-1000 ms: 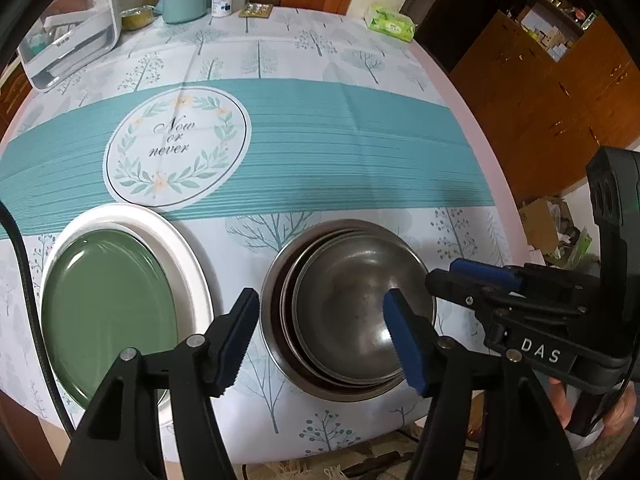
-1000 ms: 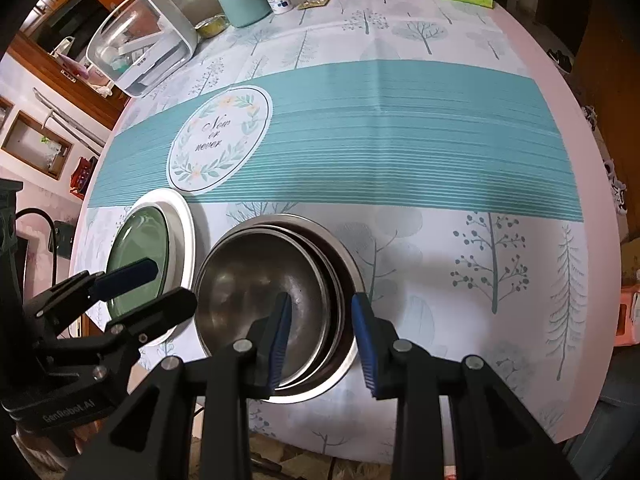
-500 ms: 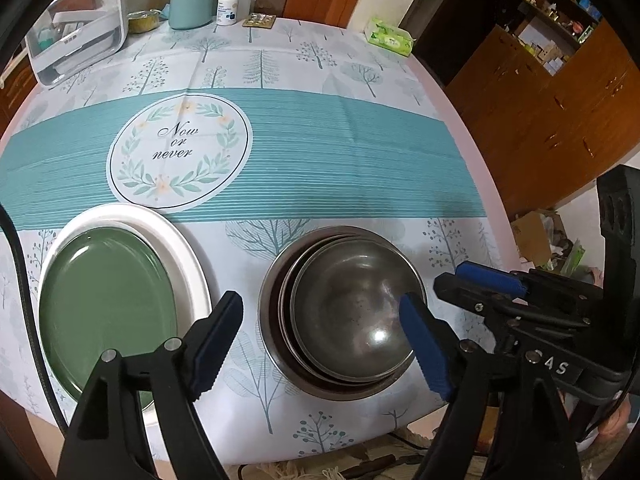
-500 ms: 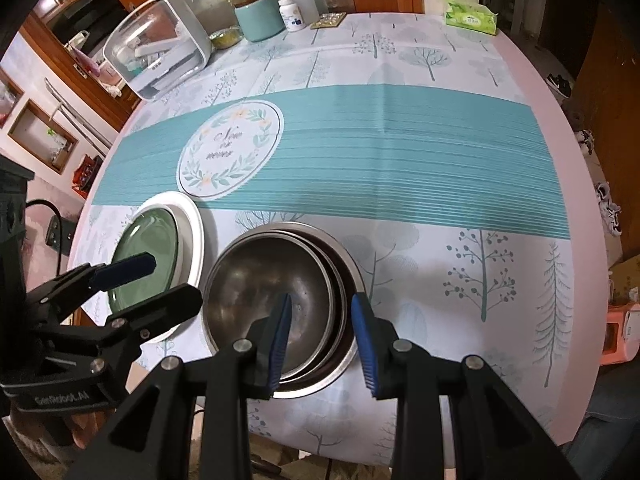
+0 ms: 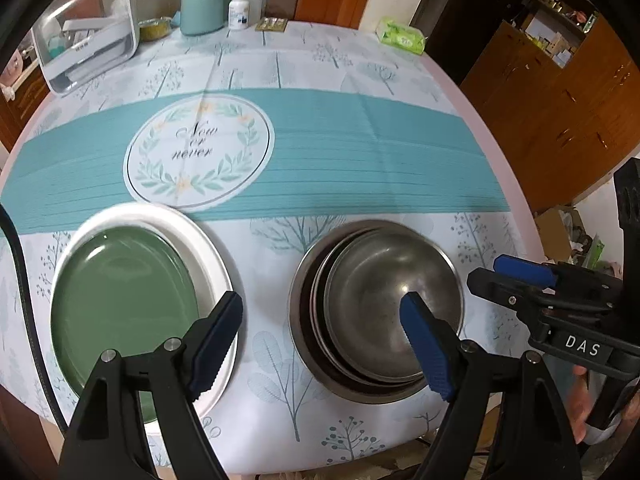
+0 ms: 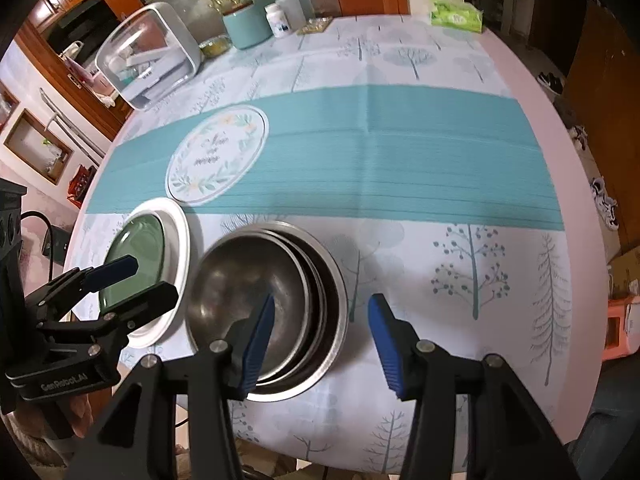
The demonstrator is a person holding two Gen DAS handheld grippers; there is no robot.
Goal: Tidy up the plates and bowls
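A nest of several steel bowls (image 5: 384,280) (image 6: 240,280) sits near the front edge of the round table. Left of it a green plate (image 5: 120,296) (image 6: 136,248) lies on a larger white plate (image 5: 192,236) (image 6: 180,240). My left gripper (image 5: 320,344) (image 6: 136,284) hovers open, one finger over the white plate's rim and the other over the bowls. My right gripper (image 6: 322,346) (image 5: 500,276) is opening above the right rim of the bowl stack. That rim lies between its fingers and the pads are clear of it.
At the back of the table stand a clear lidded box (image 5: 88,40), a teal canister (image 5: 202,10), white bottles (image 5: 239,10) and a green tissue pack (image 5: 402,38). Wooden cabinets (image 5: 560,100) rise to the right. A black cable (image 5: 24,300) hangs at the left.
The left jaws spread wider first, then the right jaws opened from a narrow gap. Both views drew back slightly from the bowls. Bowls and plates stayed in place.
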